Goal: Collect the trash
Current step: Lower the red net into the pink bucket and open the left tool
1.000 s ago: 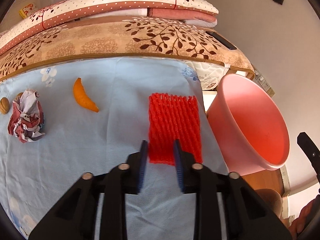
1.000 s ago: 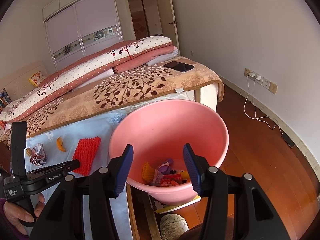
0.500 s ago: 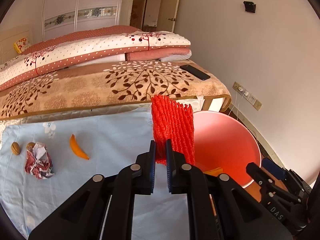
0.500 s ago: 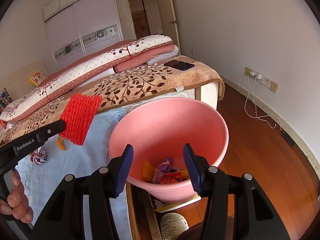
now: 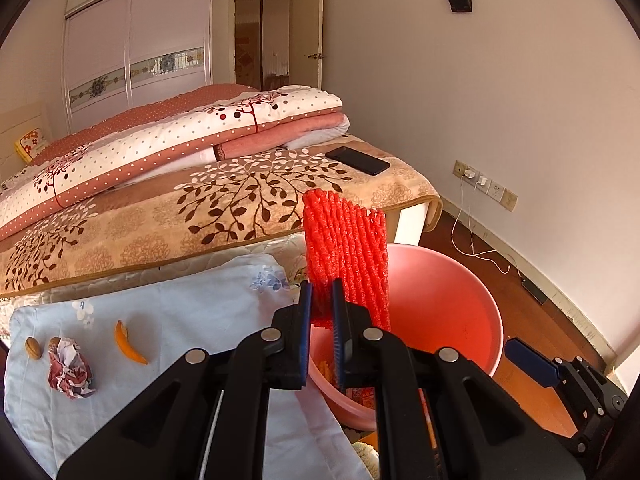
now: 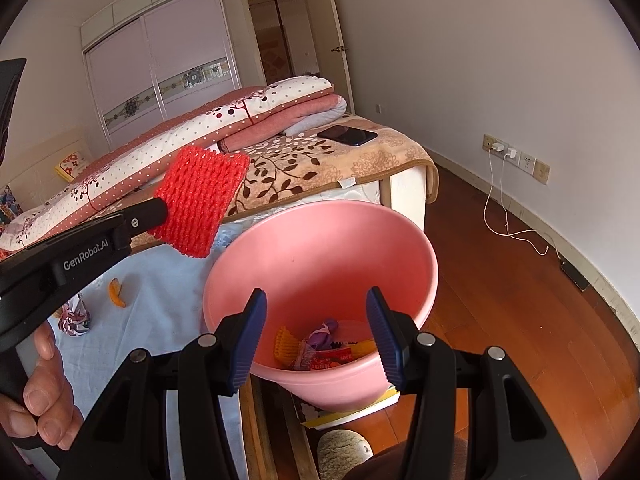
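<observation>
My left gripper (image 5: 321, 312) is shut on a red foam net sleeve (image 5: 347, 256) and holds it in the air by the left rim of the pink basin (image 5: 452, 300). In the right wrist view the sleeve (image 6: 198, 200) hangs left of and above the basin (image 6: 320, 256), which holds several wrappers (image 6: 324, 346). My right gripper (image 6: 314, 336) is open and empty just in front of the basin. An orange peel (image 5: 128, 343), a crumpled paper ball (image 5: 70, 370) and two nut shells (image 5: 33, 347) lie on the light blue sheet (image 5: 180, 320).
The bed with folded quilts (image 5: 180, 140) and a black phone (image 5: 357, 160) lies behind. A wall socket with a white charger cable (image 5: 472, 216) is at the right. The basin stands over wooden floor (image 6: 500, 320) beside the bed edge.
My left gripper closed on the red sleeve, lifted it off the sheet and carried it right, up to the basin's rim. The right gripper stayed open in place.
</observation>
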{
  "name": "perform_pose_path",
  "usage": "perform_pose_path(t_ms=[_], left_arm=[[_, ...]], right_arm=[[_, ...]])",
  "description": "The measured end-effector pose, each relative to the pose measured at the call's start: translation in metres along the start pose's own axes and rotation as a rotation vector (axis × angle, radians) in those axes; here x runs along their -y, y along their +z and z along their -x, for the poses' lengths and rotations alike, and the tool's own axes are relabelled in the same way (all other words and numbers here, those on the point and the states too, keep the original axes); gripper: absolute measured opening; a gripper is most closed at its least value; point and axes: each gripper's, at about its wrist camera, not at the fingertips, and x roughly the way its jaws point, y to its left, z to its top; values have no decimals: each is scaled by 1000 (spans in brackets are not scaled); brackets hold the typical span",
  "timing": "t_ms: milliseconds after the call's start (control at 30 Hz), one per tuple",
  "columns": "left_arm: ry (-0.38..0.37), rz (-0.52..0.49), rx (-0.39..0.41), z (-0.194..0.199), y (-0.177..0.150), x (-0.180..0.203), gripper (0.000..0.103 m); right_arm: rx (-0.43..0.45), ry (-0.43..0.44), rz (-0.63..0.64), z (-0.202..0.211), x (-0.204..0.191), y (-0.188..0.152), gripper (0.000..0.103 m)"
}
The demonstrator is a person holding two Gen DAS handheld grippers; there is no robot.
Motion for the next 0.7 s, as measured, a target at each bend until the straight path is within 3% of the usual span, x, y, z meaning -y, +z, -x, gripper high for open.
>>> perform_pose_path(t_ms=[700], left_arm=[[1, -20, -32, -25, 0, 10, 9]], right_arm=[[-27, -12, -12, -14, 5, -1, 51]])
